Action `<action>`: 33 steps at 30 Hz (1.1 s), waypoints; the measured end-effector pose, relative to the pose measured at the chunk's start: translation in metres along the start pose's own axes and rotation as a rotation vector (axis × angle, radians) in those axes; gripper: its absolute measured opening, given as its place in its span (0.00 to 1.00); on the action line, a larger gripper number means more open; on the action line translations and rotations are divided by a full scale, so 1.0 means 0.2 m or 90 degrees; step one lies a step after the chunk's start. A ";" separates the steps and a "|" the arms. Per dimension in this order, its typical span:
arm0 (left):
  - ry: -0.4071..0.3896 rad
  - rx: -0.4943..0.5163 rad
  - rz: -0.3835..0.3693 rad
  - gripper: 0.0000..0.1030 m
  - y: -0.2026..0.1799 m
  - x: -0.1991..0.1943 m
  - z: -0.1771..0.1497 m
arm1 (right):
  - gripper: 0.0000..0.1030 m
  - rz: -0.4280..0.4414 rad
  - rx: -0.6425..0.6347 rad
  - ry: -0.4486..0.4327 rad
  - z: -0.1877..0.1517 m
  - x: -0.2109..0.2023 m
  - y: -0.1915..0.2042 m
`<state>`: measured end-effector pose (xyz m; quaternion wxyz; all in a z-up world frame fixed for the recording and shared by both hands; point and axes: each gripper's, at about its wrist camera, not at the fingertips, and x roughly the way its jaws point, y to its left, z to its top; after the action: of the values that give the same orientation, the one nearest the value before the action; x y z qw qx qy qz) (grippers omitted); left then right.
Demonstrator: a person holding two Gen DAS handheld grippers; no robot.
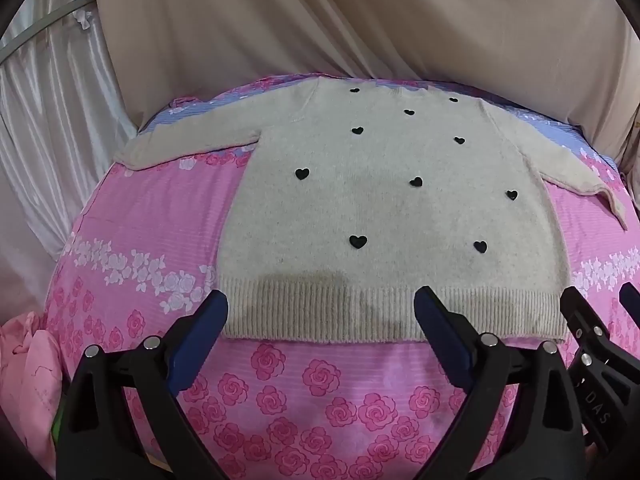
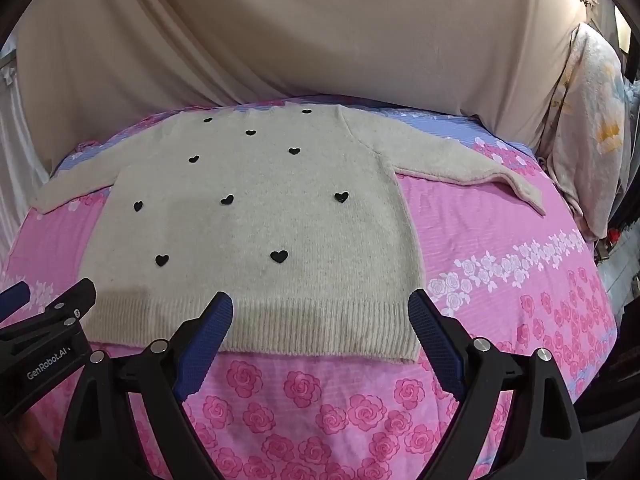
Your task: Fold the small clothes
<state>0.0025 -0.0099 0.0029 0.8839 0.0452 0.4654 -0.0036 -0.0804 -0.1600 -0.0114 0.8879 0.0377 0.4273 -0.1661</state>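
Observation:
A small cream knit sweater with black hearts (image 1: 372, 208) lies flat, front up, on a pink rose-print bed sheet (image 1: 320, 392), both sleeves spread out to the sides. It also shows in the right wrist view (image 2: 256, 232). My left gripper (image 1: 320, 304) is open and empty, hovering just above the ribbed hem at its left half. My right gripper (image 2: 320, 304) is open and empty, above the hem's right corner. The right gripper also shows at the right edge of the left wrist view (image 1: 596, 300).
Beige draped fabric (image 1: 360, 20) hangs behind the bed. A white satin curtain (image 1: 52, 92) hangs at the left. A pink garment (image 1: 28, 368) lies at the bed's left edge. A floral blanket (image 2: 592, 128) hangs at the right.

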 end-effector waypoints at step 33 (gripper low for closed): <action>0.005 0.004 0.014 0.89 0.01 0.02 -0.04 | 0.84 0.015 -0.010 0.008 -0.01 0.02 0.03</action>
<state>-0.0027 -0.0073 -0.0044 0.8820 0.0530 0.4682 0.0050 -0.0771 -0.1545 -0.0159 0.8873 0.0367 0.4339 -0.1521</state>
